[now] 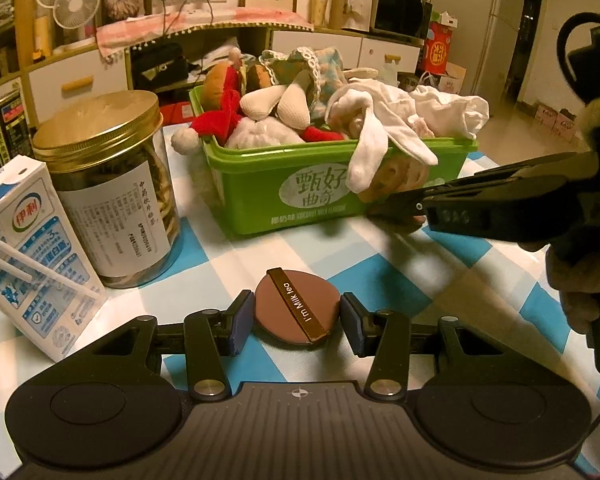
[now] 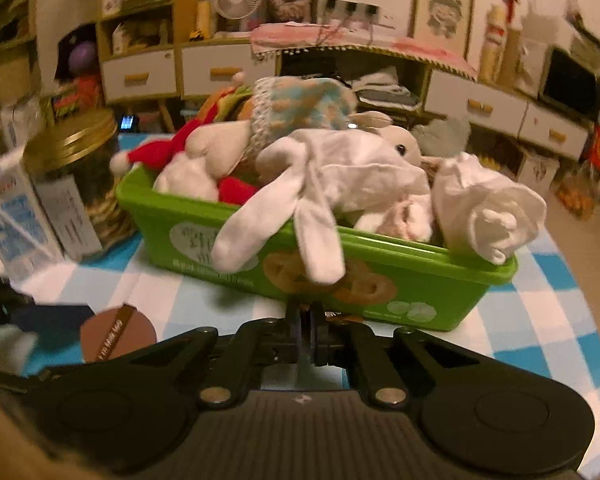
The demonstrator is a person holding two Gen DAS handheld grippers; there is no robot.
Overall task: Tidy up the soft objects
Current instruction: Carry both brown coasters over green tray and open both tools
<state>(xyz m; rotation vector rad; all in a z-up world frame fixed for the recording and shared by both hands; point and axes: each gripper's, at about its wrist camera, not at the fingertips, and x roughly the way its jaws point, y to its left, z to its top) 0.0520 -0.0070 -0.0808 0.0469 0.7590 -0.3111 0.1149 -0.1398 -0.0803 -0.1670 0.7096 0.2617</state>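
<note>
1. We hold our left gripper [image 1: 296, 322] open around the brown puff [image 1: 292, 306], pads not touching.
2. Our right gripper [image 2: 309, 334] is closed, empty, near the green bin's [image 1: 260, 196] front.
3. Soft toys [image 2: 340, 168] fill the bin.

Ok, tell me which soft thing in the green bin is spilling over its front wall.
The white bunny plush: its long ears droop over the green bin's front wall. The other soft things stay above or inside the rim.

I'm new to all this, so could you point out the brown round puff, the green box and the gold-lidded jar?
brown puff [image 1: 290, 304]: left wrist view, its face.
green box [image 1: 260, 196]: left wrist view, front wall.
jar [image 1: 100, 120]: left wrist view, gold lid.
</note>
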